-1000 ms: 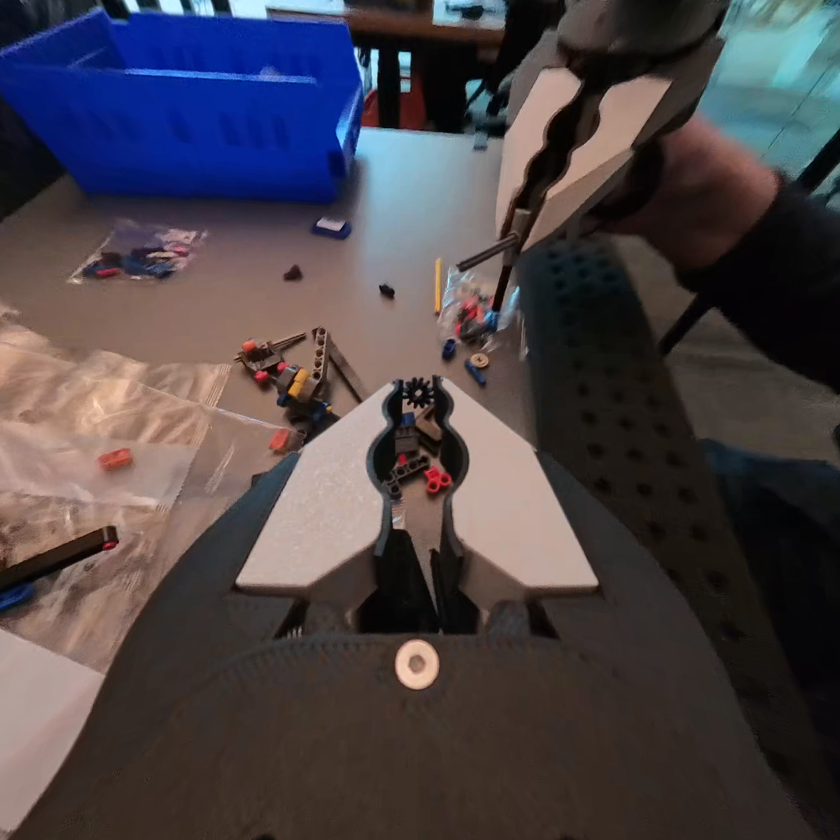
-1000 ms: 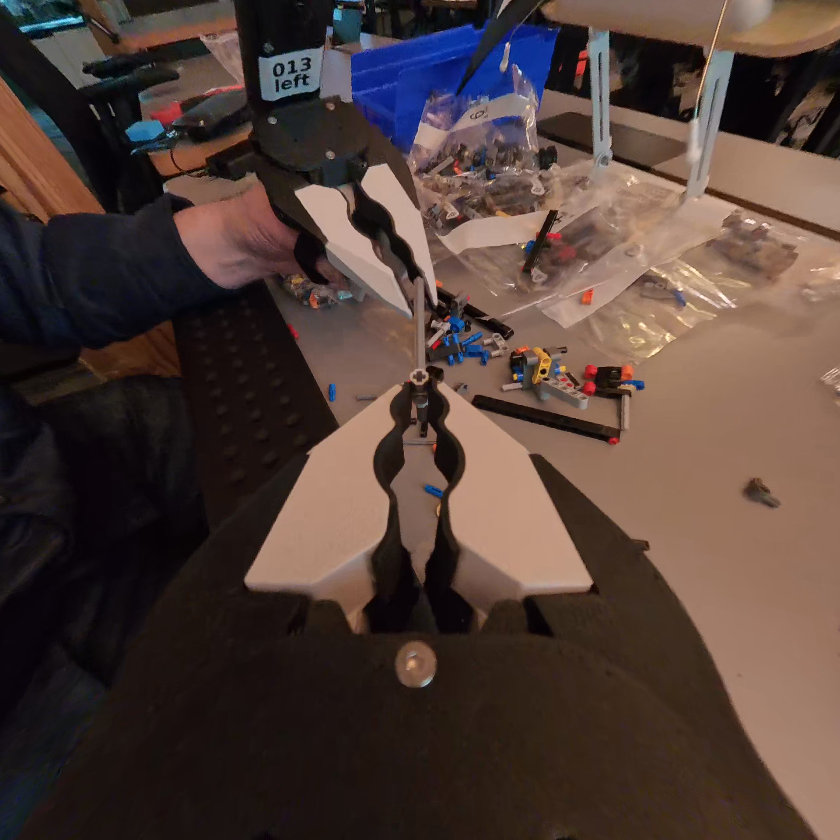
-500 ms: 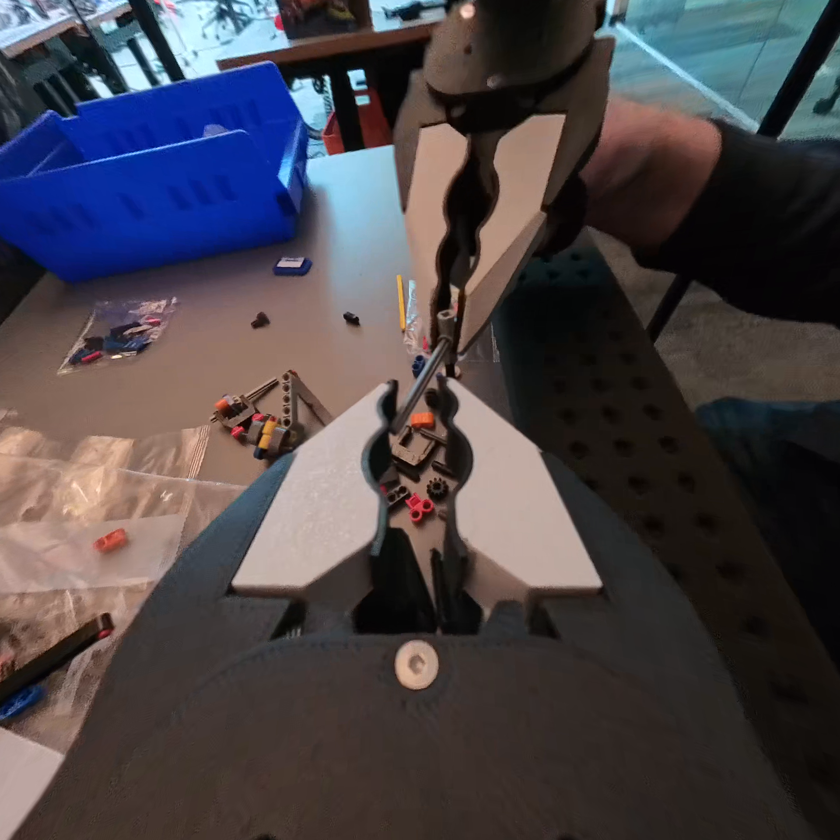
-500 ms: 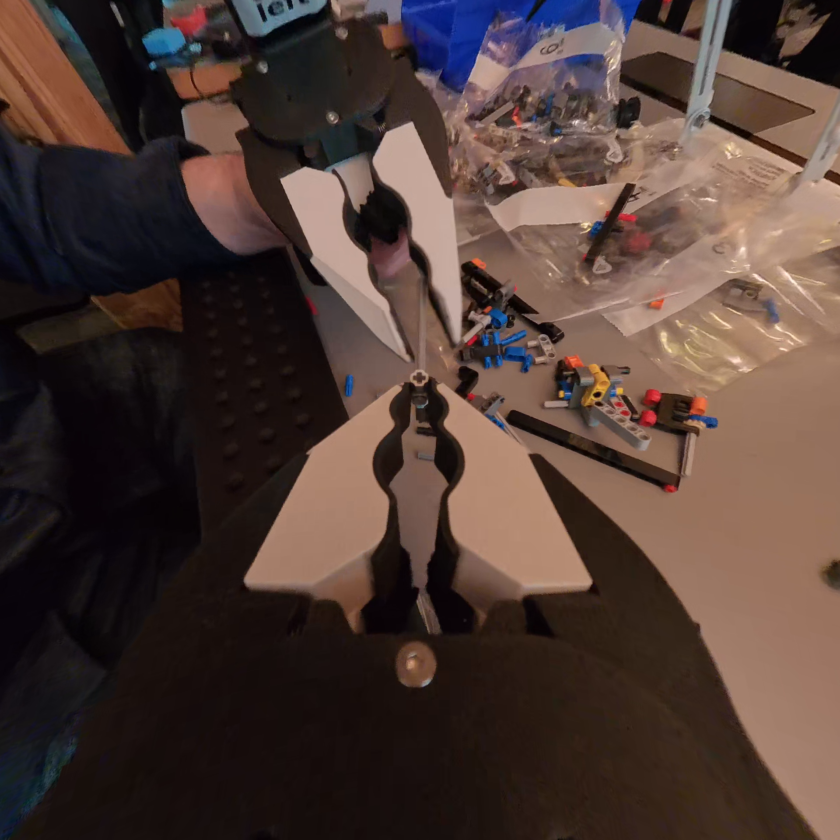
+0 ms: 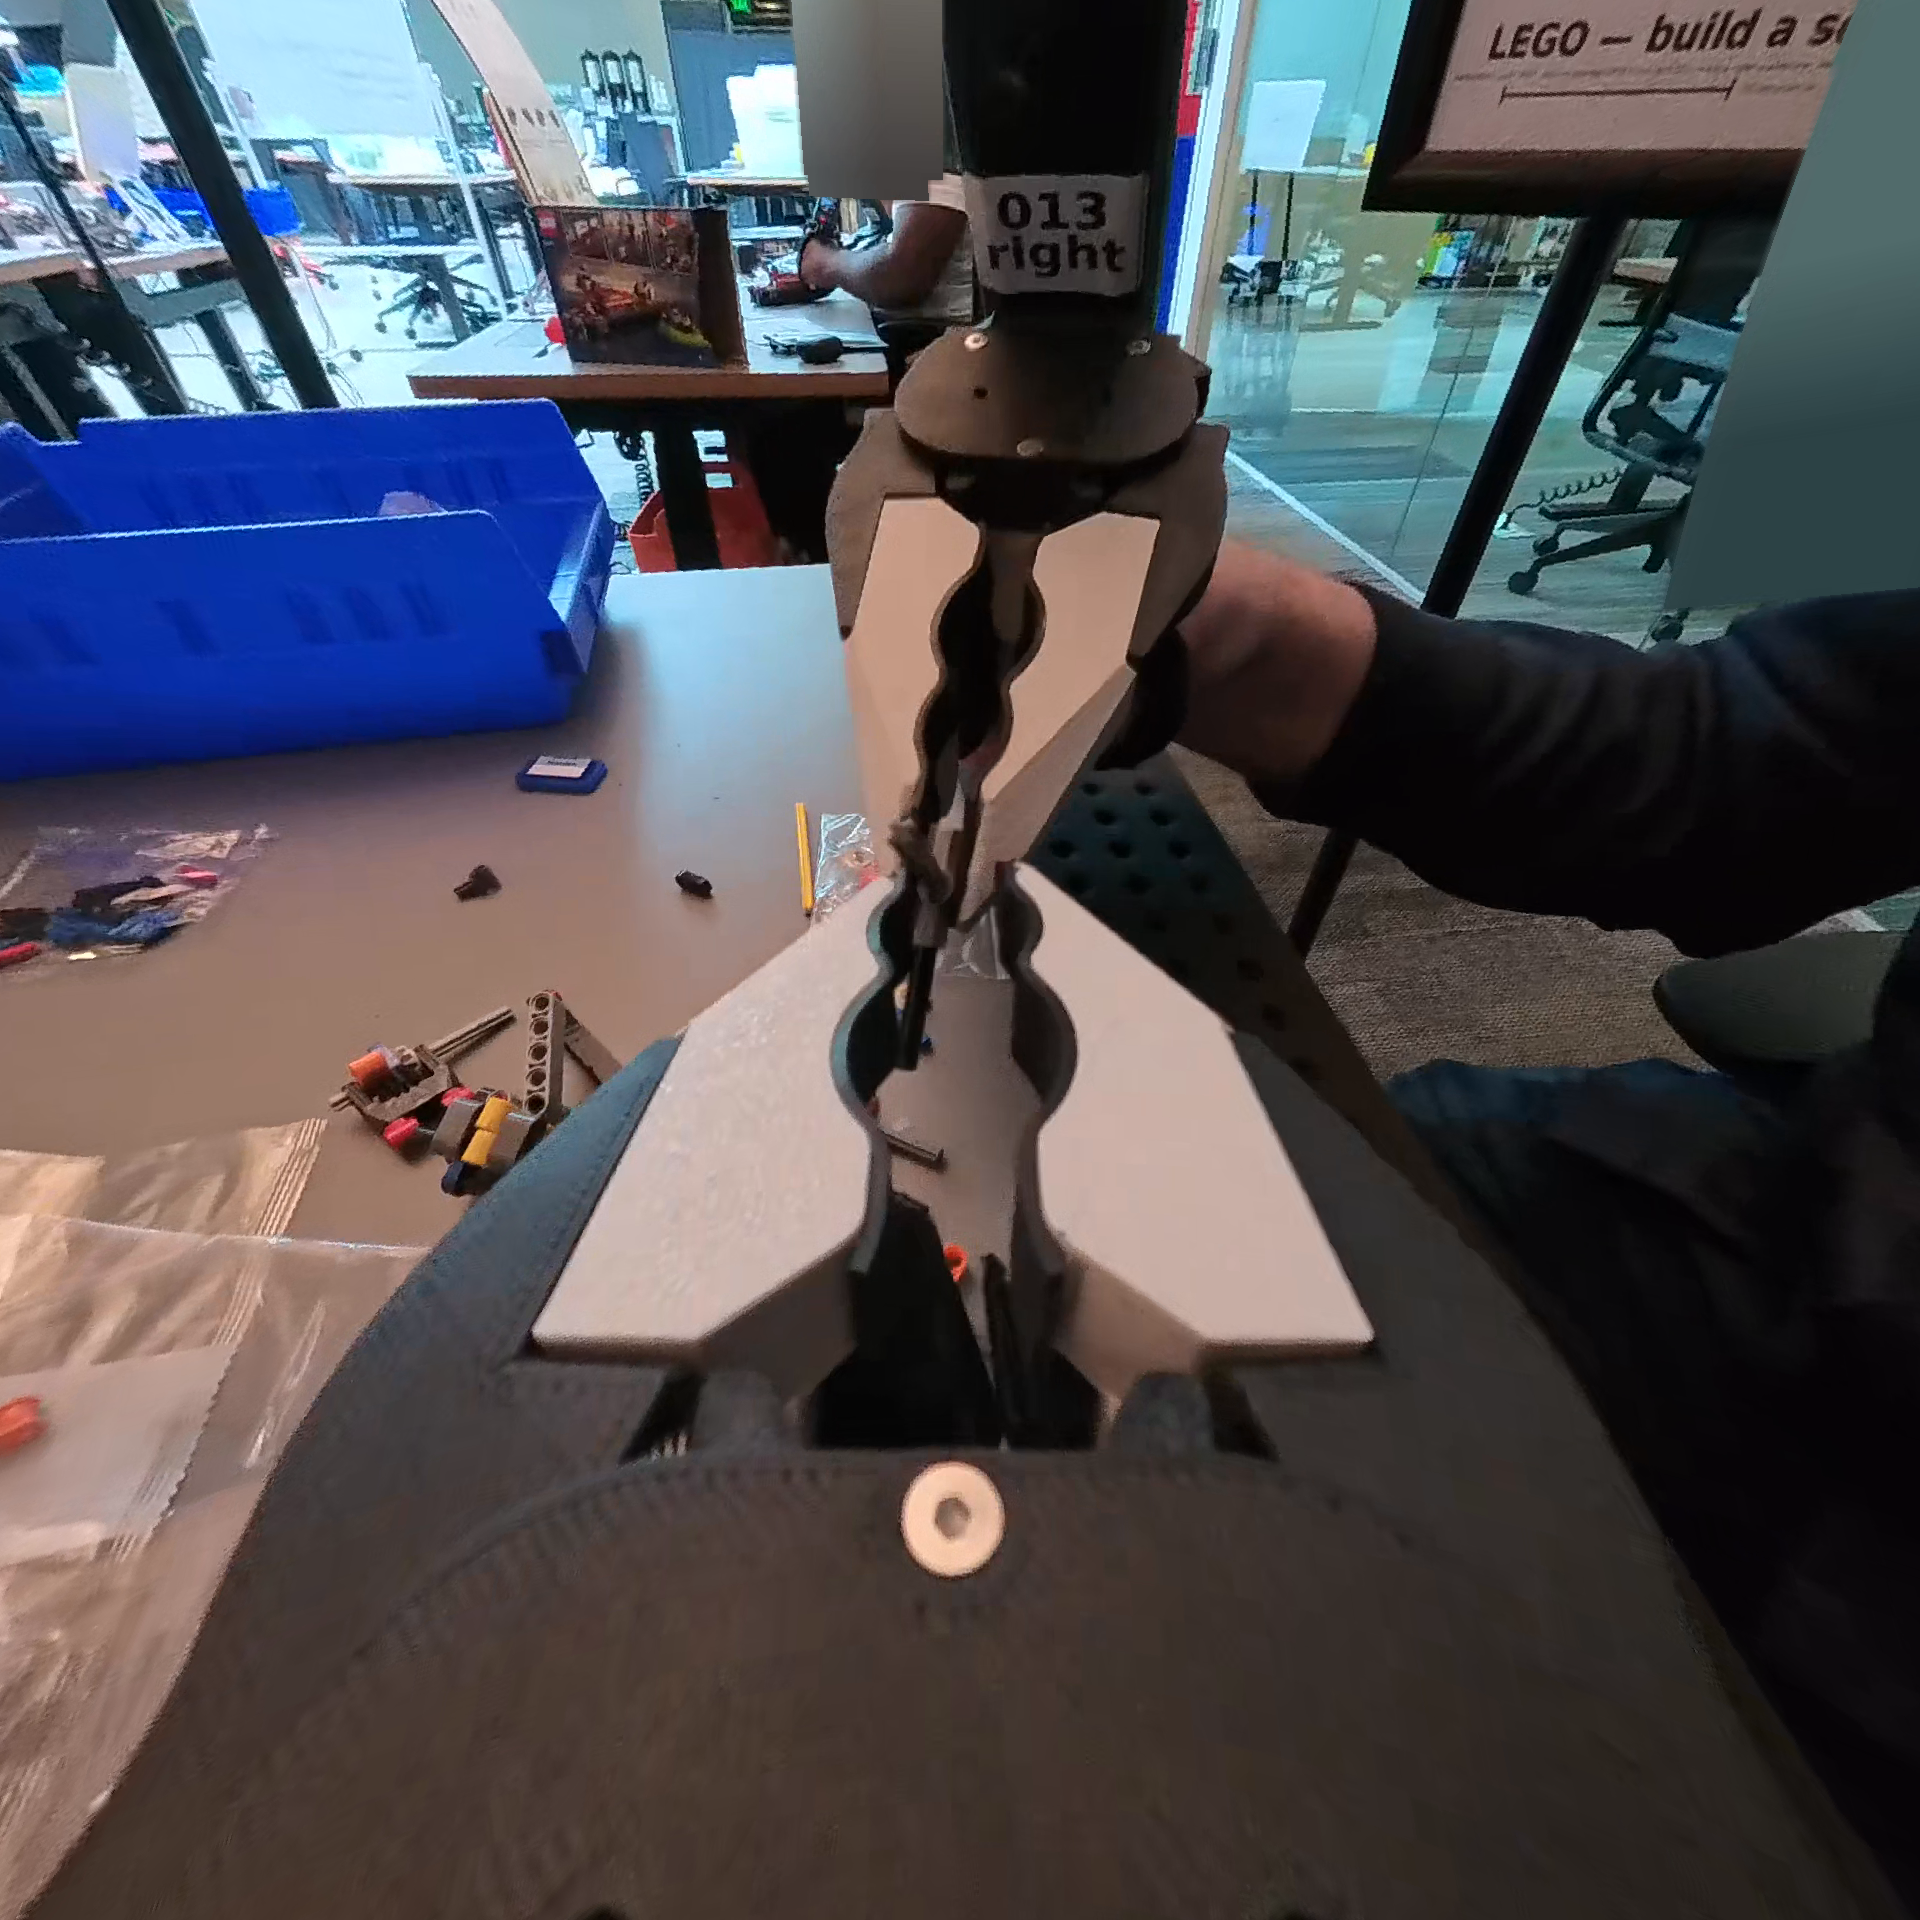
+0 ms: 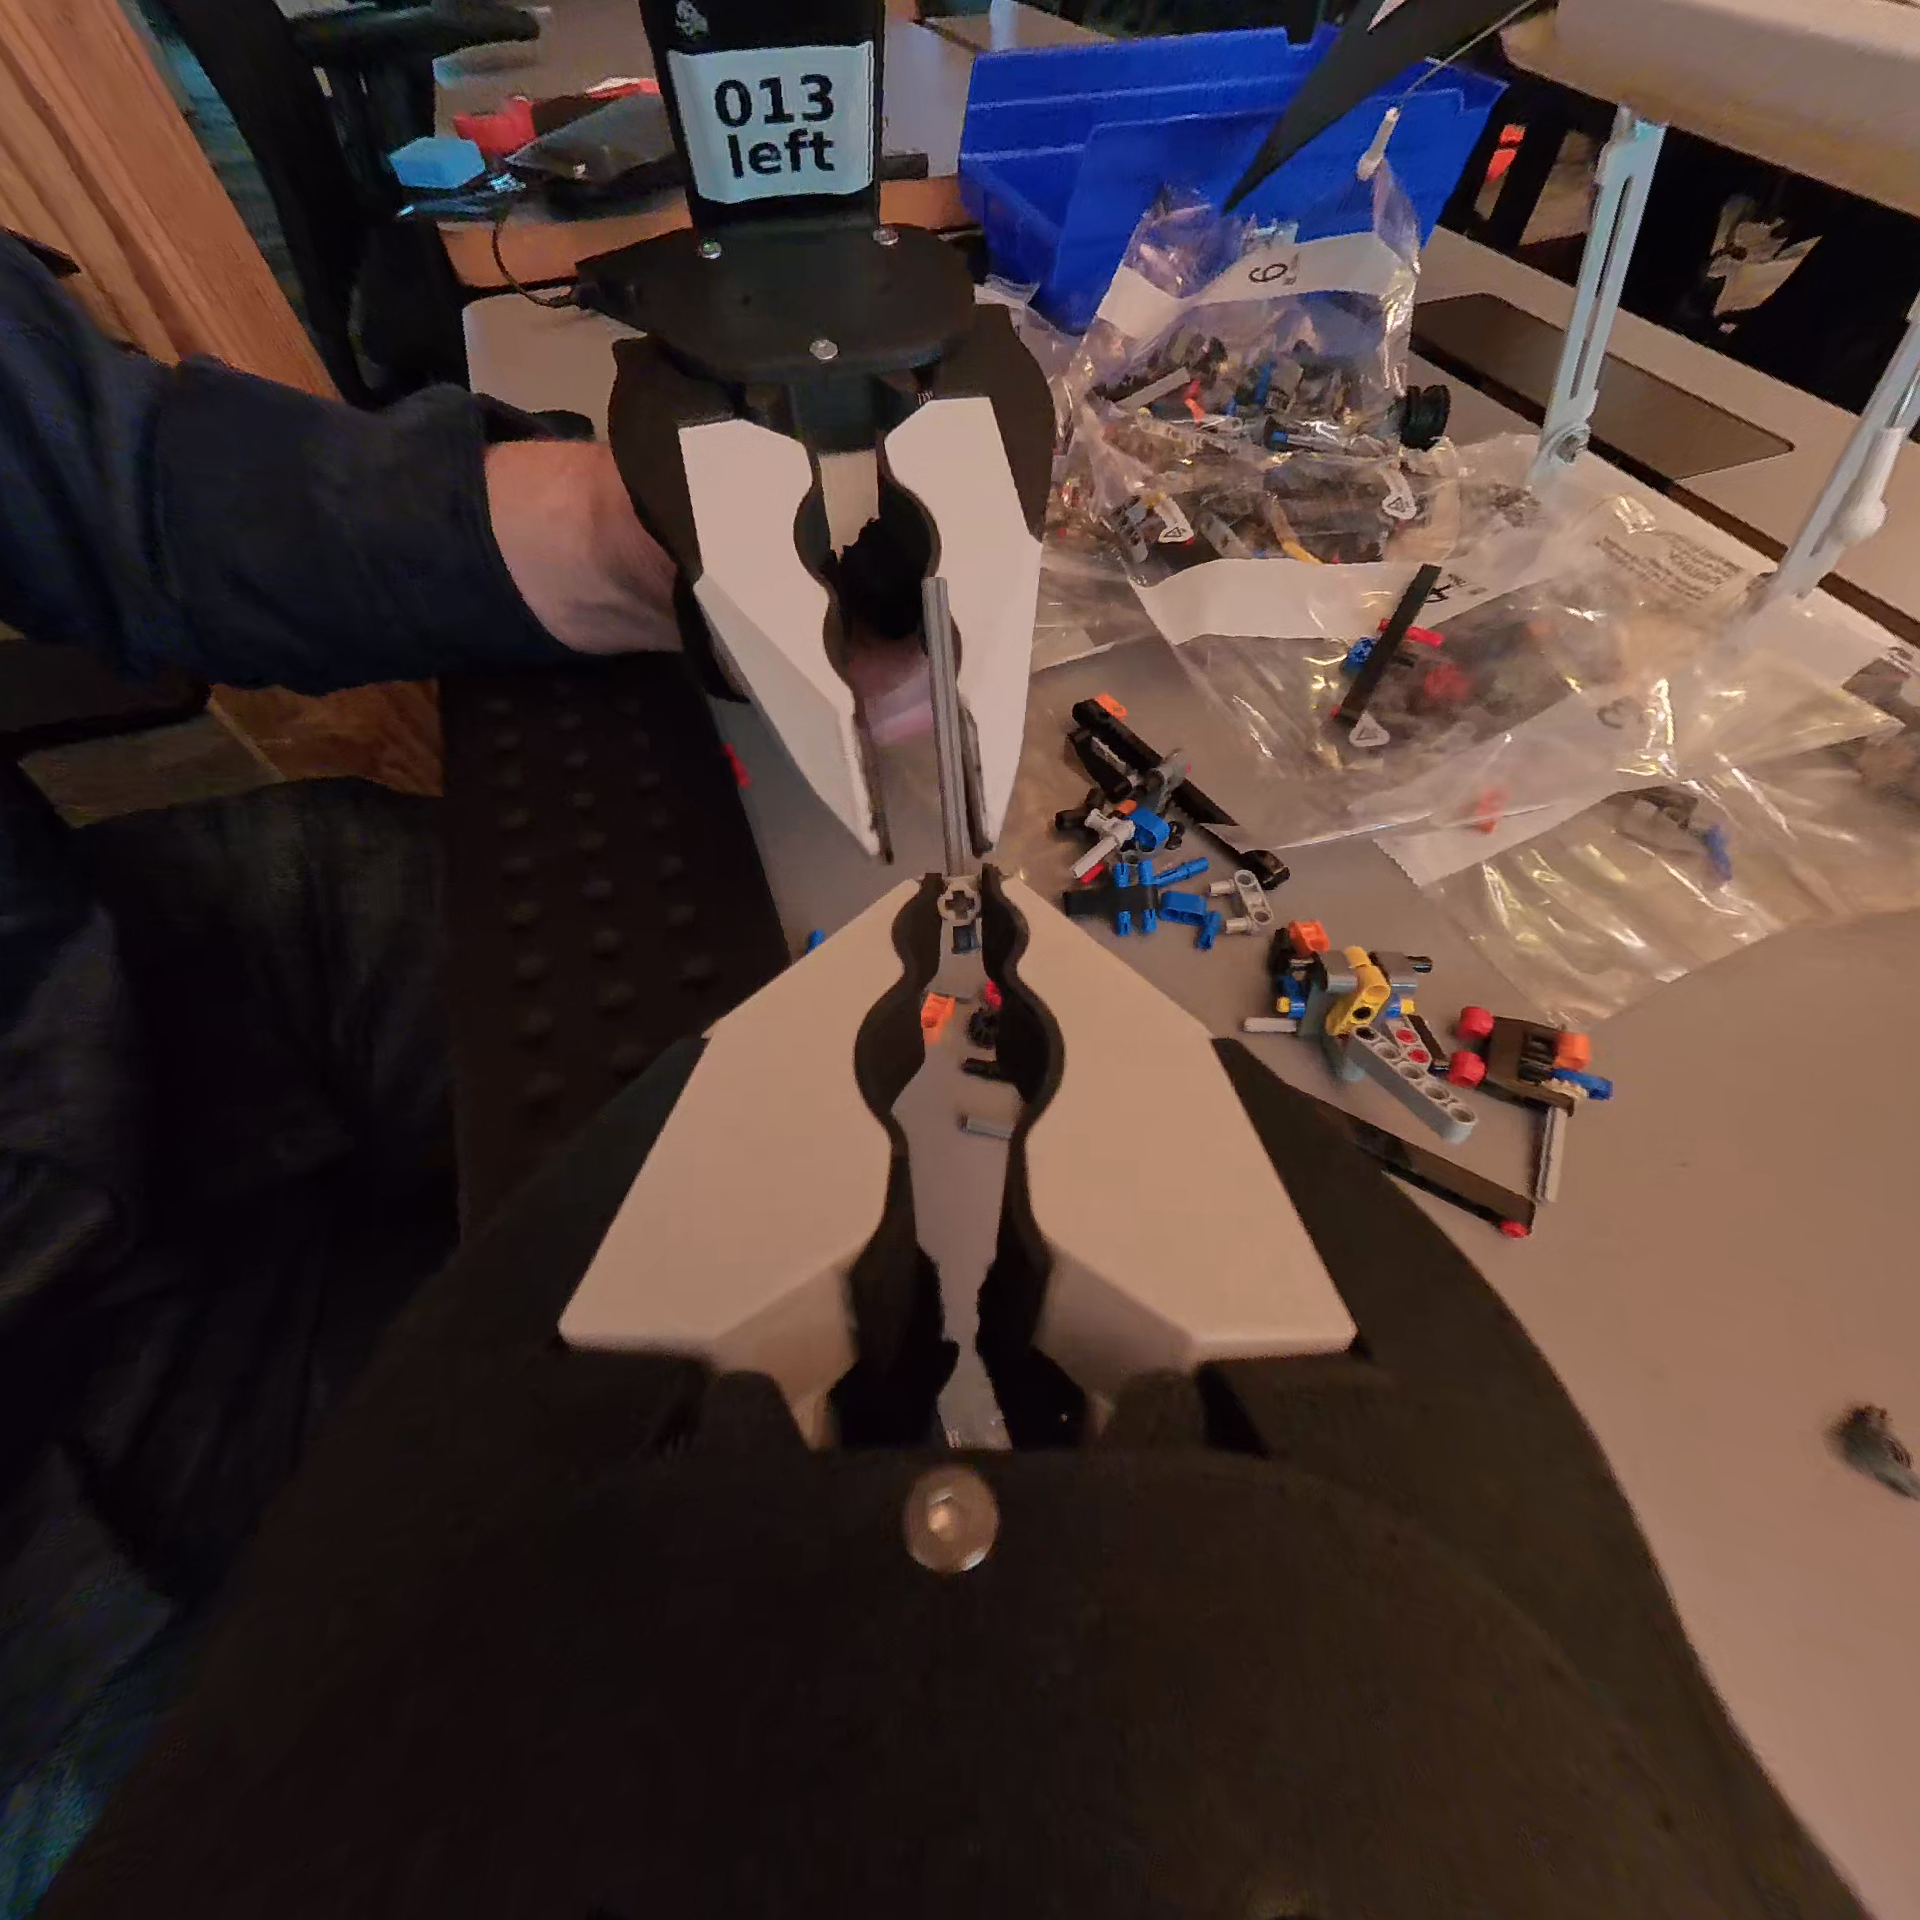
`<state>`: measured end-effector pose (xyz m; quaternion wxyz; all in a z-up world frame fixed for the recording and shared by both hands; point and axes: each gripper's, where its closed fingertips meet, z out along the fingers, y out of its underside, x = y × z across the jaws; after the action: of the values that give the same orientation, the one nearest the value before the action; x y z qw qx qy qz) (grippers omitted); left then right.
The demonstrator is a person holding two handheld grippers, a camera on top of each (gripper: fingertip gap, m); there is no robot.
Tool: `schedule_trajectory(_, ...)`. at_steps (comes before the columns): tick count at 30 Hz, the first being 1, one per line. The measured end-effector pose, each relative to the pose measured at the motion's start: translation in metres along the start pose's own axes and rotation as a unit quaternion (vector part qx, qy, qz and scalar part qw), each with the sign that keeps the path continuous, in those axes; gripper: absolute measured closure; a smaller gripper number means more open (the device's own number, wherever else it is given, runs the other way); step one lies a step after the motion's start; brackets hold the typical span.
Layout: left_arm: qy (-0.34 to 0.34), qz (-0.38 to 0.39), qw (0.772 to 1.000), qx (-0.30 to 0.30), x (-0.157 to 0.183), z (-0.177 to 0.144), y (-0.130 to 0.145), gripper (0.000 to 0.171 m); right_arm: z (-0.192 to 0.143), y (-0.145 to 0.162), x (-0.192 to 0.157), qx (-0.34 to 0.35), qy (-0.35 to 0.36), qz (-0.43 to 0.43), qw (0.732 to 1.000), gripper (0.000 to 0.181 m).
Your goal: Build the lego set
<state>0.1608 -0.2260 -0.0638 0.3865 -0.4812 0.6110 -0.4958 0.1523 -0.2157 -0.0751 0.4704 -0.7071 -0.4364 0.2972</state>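
Observation:
My right gripper (image 6: 956,883) is shut on the cross end of a thin grey axle (image 6: 943,727). The axle runs forward into the gap between the fingers of my left gripper (image 6: 932,836), which faces it tip to tip. In the left wrist view my left gripper (image 5: 954,888) is open. The right gripper (image 5: 940,862) comes down from above, and the axle (image 5: 912,997) lies in the gap close to the left finger. A half-built lego piece with grey beam, yellow and red parts (image 6: 1392,1039) lies on the table; it also shows in the left wrist view (image 5: 468,1101).
Loose blue and black lego parts (image 6: 1153,894) lie near the tips. Clear bags of parts (image 6: 1247,416) cover the far table. A blue bin (image 5: 291,582) stands at the back. A black studded bench (image 5: 1174,883) runs along the table edge. A thin yellow rod (image 5: 802,857) lies nearby. The tips of both grippers are at nearly the same place.
The two grippers closed in tip to tip and rose. My left gripper opened, and the black gear at its tips is gone. The axle slid between its fingers.

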Motion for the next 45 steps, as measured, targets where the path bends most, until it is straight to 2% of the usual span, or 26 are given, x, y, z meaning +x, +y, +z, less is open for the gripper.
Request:
schedule_trajectory(2,0.004,-0.002,1.0,-0.002,0.002,0.002,0.001,0.152,0.002,0.001,0.0,-0.003,0.003,-0.002,1.0,0.176)
schedule_trajectory(5,-0.006,0.001,1.0,0.007,-0.002,-0.001,-0.002,0.169,0.003,-0.002,-0.003,0.008,-0.002,-0.004,1.0,0.176)
schedule_trajectory(10,-0.03,-0.027,0.998,0.041,-0.01,-0.008,-0.013,0.169,0.002,-0.009,0.004,0.017,0.031,-0.006,0.999,0.176)
schedule_trajectory(12,-0.037,-0.041,0.997,0.054,-0.013,-0.012,-0.018,0.169,0.003,-0.014,0.006,0.042,0.041,0.001,0.998,0.176)
schedule_trajectory(14,-0.043,-0.051,0.997,0.048,-0.016,-0.013,-0.015,0.169,0.007,-0.012,0.008,0.043,0.057,-0.001,0.997,0.176)
schedule_trajectory(19,-0.048,-0.059,0.996,0.046,-0.013,-0.012,-0.015,0.17,0.004,-0.01,0.005,0.078,0.047,0.003,0.996,0.175)
schedule_trajectory(23,-0.044,-0.065,0.996,0.046,-0.011,-0.011,-0.016,0.17,0.003,-0.01,0.003,0.076,0.054,-0.006,0.996,0.175)
schedule_trajectory(25,-0.037,-0.083,0.994,0.055,-0.011,-0.012,-0.018,0.169,0.001,-0.012,0.003,0.076,0.07,-0.015,0.995,0.175)
schedule_trajectory(27,-0.035,-0.106,0.991,0.075,-0.015,-0.015,-0.021,0.17,0.001,-0.016,0.007,0.059,0.122,-0.04,0.99,0.175)
schedule_trajectory(30,-0.013,-0.144,0.983,0.114,-0.018,-0.023,-0.028,0.17,0.003,-0.025,0.009,-0.004,0.227,-0.105,0.968,0.176)
schedule_trajectory(31,-0.001,-0.162,0.978,0.134,-0.02,-0.027,-0.031,0.17,0.004,-0.031,0.009,-0.002,0.246,-0.103,0.964,0.175)
schedule_trajectory(33,0.03,-0.194,0.968,0.158,-0.021,-0.032,-0.035,0.17,0.008,-0.037,0.008,0.042,0.236,-0.063,0.969,0.176)
schedule_trajectory(35,0.033,-0.192,0.966,0.17,-0.02,-0.034,-0.038,0.169,0.007,-0.038,0.01,0.077,0.219,-0.034,0.972,0.176)
schedule_trajectory(37,0.054,-0.206,0.955,0.207,-0.021,-0.043,-0.048,0.169,0.003,-0.037,0.012,0.072,0.226,-0.041,0.97,0.166)
schedule_trajectory(38,0.053,-0.212,0.952,0.212,-0.023,-0.045,-0.048,0.169,0.002,-0.038,0.011,0.071,0.226,-0.044,0.971,0.165)
schedule_trajectory(41,0.107,-0.234,0.936,0.241,-0.014,-0.047,-0.056,0.169,0.007,-0.047,0.009,0.072,0.23,-0.056,0.969,0.161)
schedule_trajectory(45,0.141,-0.228,0.924,0.271,-0.006,-0.054,-0.067,0.169,0.017,-0.059,0.008,0.074,0.238,-0.076,0.966,0.16)
